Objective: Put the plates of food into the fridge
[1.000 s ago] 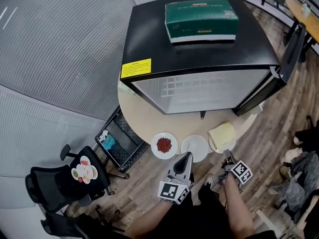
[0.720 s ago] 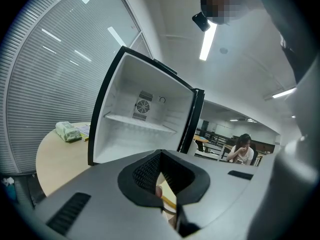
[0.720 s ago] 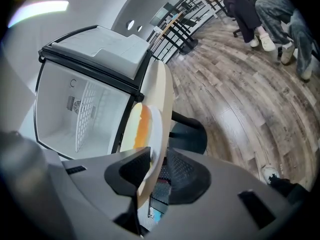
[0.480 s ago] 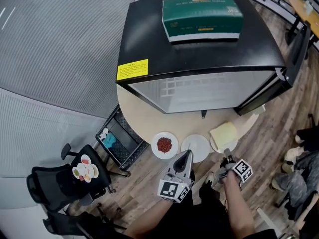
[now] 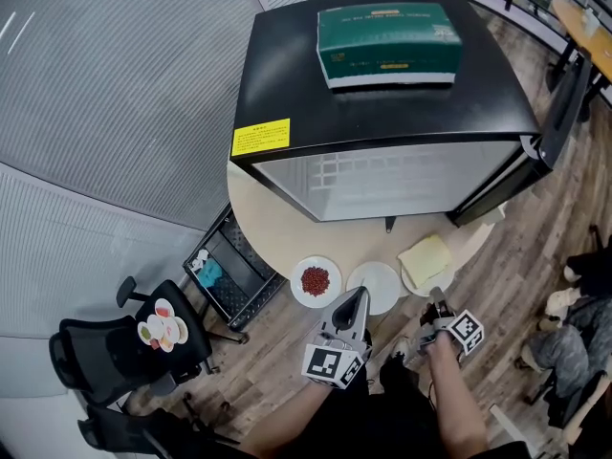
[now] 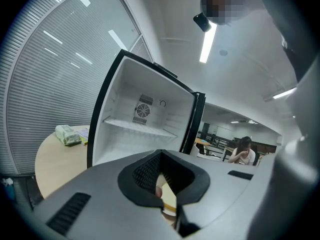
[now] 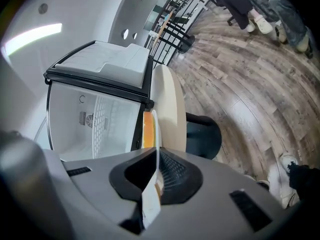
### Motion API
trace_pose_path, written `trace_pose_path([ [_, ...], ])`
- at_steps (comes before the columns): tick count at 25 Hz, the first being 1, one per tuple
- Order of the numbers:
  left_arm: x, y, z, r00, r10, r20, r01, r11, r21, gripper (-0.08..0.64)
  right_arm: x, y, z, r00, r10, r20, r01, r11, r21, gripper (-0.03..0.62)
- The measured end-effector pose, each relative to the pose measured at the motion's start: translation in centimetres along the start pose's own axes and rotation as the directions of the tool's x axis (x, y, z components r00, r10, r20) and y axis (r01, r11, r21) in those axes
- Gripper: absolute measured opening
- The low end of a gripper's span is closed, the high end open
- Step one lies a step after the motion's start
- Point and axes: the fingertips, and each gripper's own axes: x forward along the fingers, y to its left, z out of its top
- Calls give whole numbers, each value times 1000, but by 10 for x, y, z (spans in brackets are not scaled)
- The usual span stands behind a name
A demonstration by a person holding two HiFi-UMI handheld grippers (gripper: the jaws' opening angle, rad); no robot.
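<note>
Overhead, fridge: the head view looks down on the fridge's black top, with a green box lying on it and a yellow sticker near its front left corner. The door stands open at the right. The inside is out of sight from here.
Table: a round, pale table shows in front of the fridge, with three plates in a row along its near edge.
Plates: the red-food plate is at the left, the white plate in the middle and the yellow-food plate at the right. All three are outside the fridge.
Left tongs: the left tongs taper to a point over the white plate's near rim. In the left gripper view the pads meet at their far end. Only a pale sliver shows through the slit behind them, and nothing is gripped.
Right tongs: the right tongs are at the yellow-food plate's near rim, and the jaws have just been closing. Only the right gripper view shows the grip: the thin white rim stands edge-on, pinched between the pads, with orange-yellow food beyond.
Fridge inside: only the gripper views show it. It has white walls, one shelf and a round fan on the back wall.
Left gripper view only: a wrapped bundle lies on the table beside the fridge, and a seated person is far off.
Right gripper view only: the table's dark pedestal stands on the wood floor.
</note>
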Motion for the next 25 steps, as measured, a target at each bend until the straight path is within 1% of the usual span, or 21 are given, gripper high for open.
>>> trace_pose_path([
  [4, -4, -3, 7, 1000, -1, 16, 1, 1000, 11, 5, -4, 4, 0, 999, 47, 0, -47, 998, 36, 20],
  [6, -7, -4, 12, 1000, 3, 25, -3, 1000, 11, 5, -9, 8, 0, 997, 73, -2, -73, 997, 38, 20],
  [9, -12, -4, 21, 999, 12, 42, -13, 1000, 12, 5, -19, 29, -2, 993, 118, -9, -117, 991, 59, 20],
  [12, -20, 1, 24, 998, 30, 50, -31, 999, 10, 5, -31, 68, -8, 984, 175, -24, -173, 982, 70, 20],
  [16, -24, 13, 34, 995, 63, 76, -64, 998, 11, 5, -33, 142, -18, 963, 264, -59, -259, 963, 80, 20],
  [18, -22, 17, 44, 993, 71, 93, -73, 997, 18, 5, -25, 180, -22, 949, 307, -74, -301, 951, 76, 20],
  [21, -19, 23, 61, 990, 75, 123, -79, 996, 32, 5, -9, 236, -29, 922, 377, -92, -373, 926, 62, 20],
  [23, -18, 30, 72, 986, 84, 145, -90, 995, 38, 5, 7, 265, -33, 907, 408, -105, -406, 913, 47, 20],
  [25, -17, 41, 82, 982, 100, 162, -107, 994, 35, 5, 24, 286, -38, 899, 424, -110, -422, 906, 38, 20],
])
